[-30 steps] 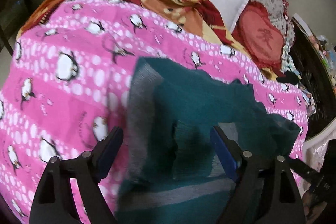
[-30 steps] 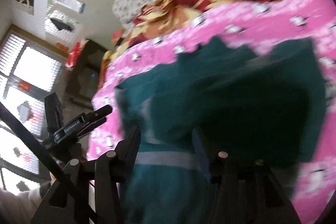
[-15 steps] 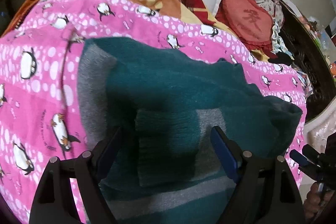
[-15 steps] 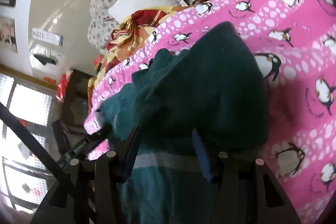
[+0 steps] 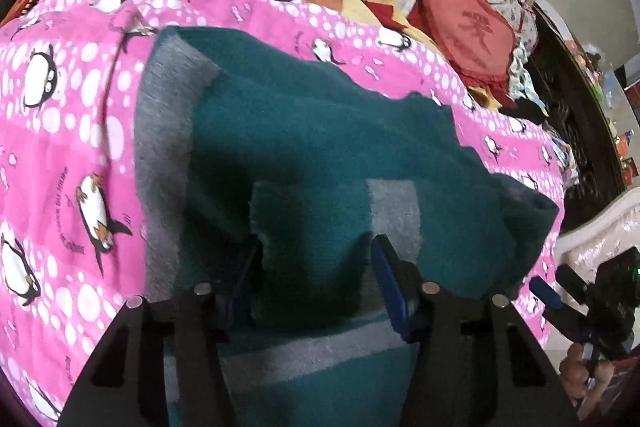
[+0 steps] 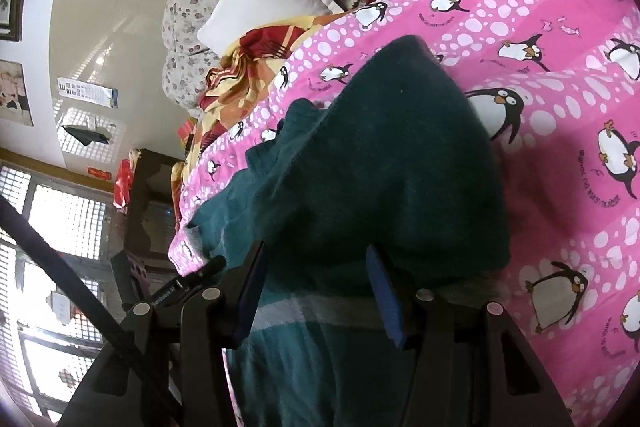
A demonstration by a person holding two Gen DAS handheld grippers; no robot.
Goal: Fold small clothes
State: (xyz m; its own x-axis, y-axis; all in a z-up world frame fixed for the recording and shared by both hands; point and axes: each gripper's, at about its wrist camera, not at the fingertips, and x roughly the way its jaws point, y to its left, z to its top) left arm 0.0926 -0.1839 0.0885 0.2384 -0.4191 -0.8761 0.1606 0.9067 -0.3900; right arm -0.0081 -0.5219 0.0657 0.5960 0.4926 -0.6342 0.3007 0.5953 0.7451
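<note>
**Both grippers bite the near edge of the teal garment, with the fold waiting ahead of them**

The teal garment lies spread on the pink penguin blanket that covers the bed, its grey trim running up the left side and a grey band crossing the near hem. What matters for the next move is where the cloth lies from the tools: almost all of it stretches away from both grippers, toward the pillows, while only the near hem sits at the fingers. Its long axis runs across the bed, from one gripper to the other.

The left gripper points steeply down at the near hem, and its jaws are closing, with a raised flap of teal cloth standing between the blue pads; I cannot yet tell whether they have clamped it. The right gripper sits at the other end of that hem, its pads on either side of a thick bunch of the garment with no gap showing, so it looks clenched on the fabric.

Neither hand is nearer the far edge, so I judge the fold must be carried forward by both together, away from the person, over the spread cloth
</note>
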